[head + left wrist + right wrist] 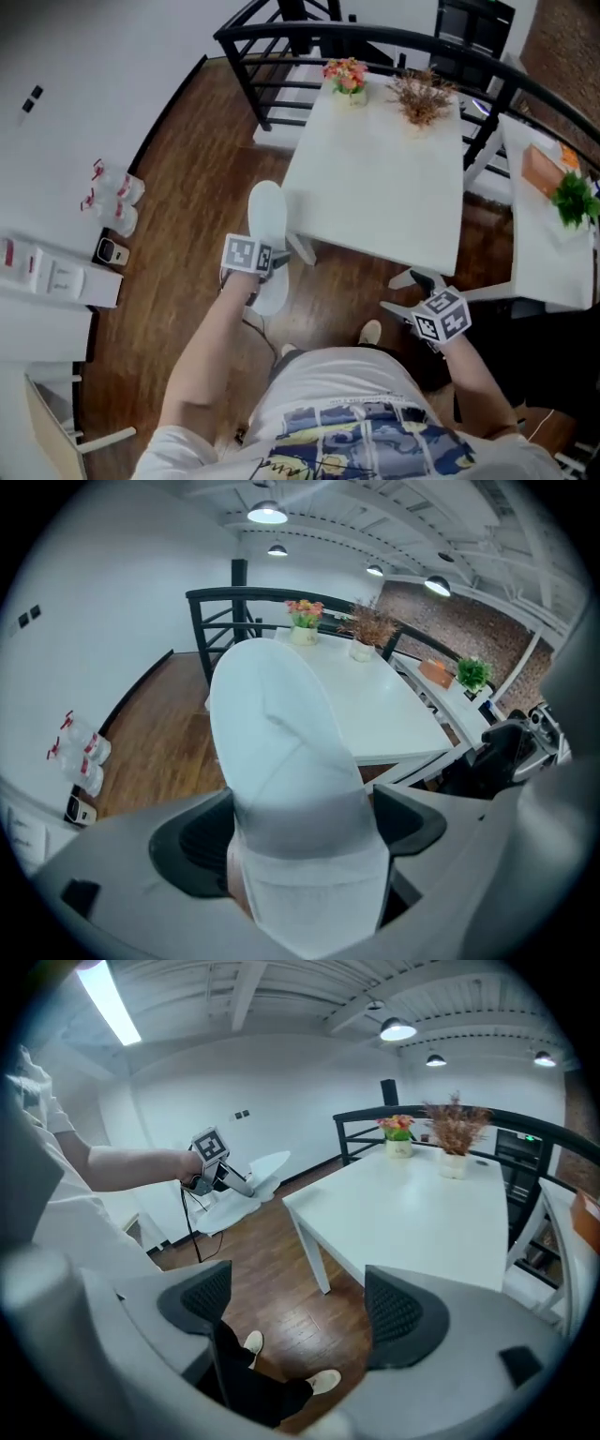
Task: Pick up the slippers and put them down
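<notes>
A pair of white slippers [267, 214] hangs in the air over the wooden floor, just left of the white table [375, 187]. My left gripper [272, 261] is shut on the slippers, and in the left gripper view one slipper [281, 752] fills the gap between the dark pads, its toe pointing toward the table. The right gripper view shows both slippers [246, 1190] in the left gripper [220, 1177], one above the other. My right gripper [401, 292] is open with nothing between its pads [398, 1312], near the table's front right corner.
A flower pot [347, 75] and a dried plant [422, 94] stand at the table's far edge, before a black railing [281, 37]. A second table [548, 262] with a green plant stands at the right. Bottles [117, 197] sit by the left wall. The person's feet [372, 331] are below.
</notes>
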The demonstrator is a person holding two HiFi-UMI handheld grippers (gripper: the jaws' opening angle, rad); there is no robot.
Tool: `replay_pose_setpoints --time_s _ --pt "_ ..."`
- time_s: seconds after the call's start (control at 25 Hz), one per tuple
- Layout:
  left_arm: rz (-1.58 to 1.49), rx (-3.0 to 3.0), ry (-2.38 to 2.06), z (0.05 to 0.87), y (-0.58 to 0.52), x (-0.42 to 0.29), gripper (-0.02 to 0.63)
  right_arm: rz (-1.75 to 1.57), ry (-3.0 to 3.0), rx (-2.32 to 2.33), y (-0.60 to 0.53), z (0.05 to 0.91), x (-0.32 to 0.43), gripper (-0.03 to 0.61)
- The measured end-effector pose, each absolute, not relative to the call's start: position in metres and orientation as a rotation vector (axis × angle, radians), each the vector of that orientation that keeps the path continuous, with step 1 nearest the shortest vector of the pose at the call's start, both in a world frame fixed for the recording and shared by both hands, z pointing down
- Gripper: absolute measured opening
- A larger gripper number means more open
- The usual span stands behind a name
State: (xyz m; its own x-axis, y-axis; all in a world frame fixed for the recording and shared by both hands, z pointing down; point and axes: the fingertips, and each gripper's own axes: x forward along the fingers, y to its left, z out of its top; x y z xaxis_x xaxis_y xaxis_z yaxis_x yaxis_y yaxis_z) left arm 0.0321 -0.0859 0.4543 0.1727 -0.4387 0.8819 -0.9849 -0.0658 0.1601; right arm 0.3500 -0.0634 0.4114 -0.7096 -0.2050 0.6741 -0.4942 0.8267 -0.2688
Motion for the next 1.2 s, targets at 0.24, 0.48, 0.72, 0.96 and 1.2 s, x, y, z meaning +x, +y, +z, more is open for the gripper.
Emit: replay_pose_setpoints --time_s 0.24,0.48,0.72,0.96,1.2 --pt "0.756 1.565 -1.431 0.465 -0.002 -0.11 0.459 0.502 -2.333 0.407 -0.012 0.412 0.201 0.448" --pt "0.71 1.464 -1.475 0.493 0.08 -0.231 0.457 0.474 -2.29 0.326 0.037 0.432 0.076 0.448" --pt "0.656 1.307 -1.501 0.551 0.134 -0.312 0.457 0.456 -2.237 0.187 0.069 0.467 -0.021 0.448" --pt "0.58 1.133 -1.499 0.638 0.132 -0.363 0.457 0.446 -2.15 0.03 0.047 0.543 -0.104 0.437" --pt "0.511 0.967 -1.503 0.778 0.099 -0.407 0.456 0.408 -2.134 -0.067 -0.021 0.673 -0.202 0.437"
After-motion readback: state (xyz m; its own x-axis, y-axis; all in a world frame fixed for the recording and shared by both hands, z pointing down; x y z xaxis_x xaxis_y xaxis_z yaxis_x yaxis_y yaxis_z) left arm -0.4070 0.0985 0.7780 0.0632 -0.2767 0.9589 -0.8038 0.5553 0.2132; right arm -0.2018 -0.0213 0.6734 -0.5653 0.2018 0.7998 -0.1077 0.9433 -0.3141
